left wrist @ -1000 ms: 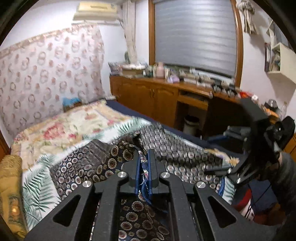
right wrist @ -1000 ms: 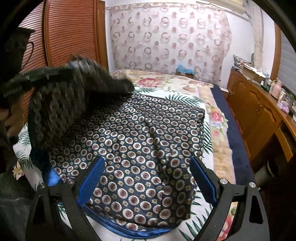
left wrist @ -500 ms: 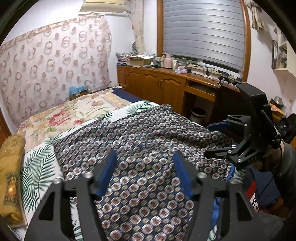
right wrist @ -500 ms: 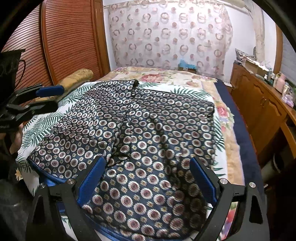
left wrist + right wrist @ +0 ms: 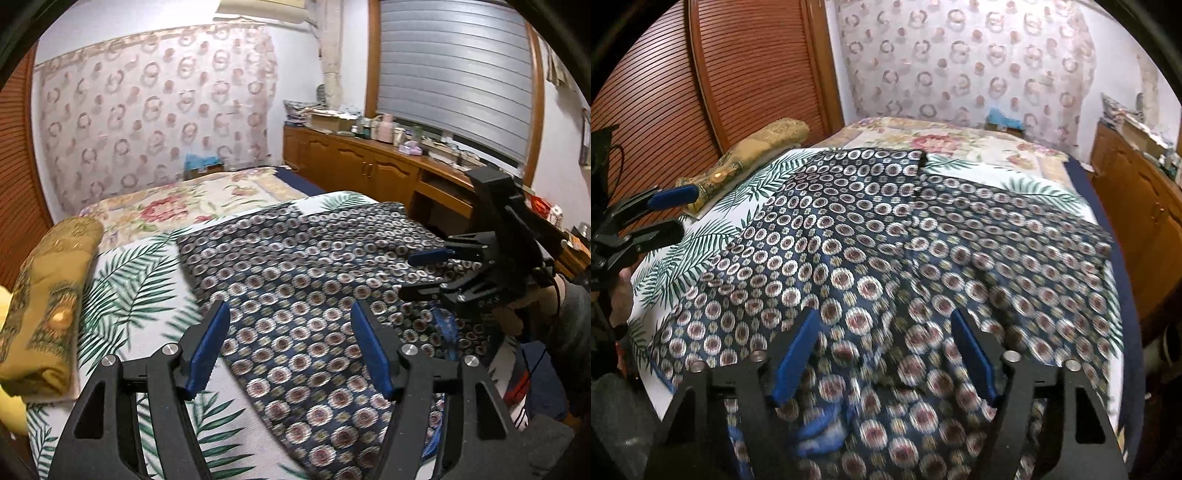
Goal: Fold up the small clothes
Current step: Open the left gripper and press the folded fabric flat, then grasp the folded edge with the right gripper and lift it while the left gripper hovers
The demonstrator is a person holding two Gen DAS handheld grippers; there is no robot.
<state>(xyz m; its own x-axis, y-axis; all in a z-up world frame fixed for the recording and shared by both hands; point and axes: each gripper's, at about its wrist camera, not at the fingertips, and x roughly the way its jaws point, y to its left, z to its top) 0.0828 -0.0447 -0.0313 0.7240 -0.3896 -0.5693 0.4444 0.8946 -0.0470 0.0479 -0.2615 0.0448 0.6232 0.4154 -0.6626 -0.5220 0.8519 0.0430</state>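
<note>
In the left wrist view, your left gripper (image 5: 290, 328) stands spread at lower centre, nothing between its blue pads, above the near edge of the patterned garment (image 5: 306, 266). The garment lies flat on the bed (image 5: 122, 280), its long axis running from lower centre to the right, where the right gripper (image 5: 428, 273) hovers.

In the right wrist view, your right gripper (image 5: 884, 339) is closing, pads not pressing the cloth below. The garment (image 5: 871, 236) fills mid-frame, reaching toward upper centre.
</note>
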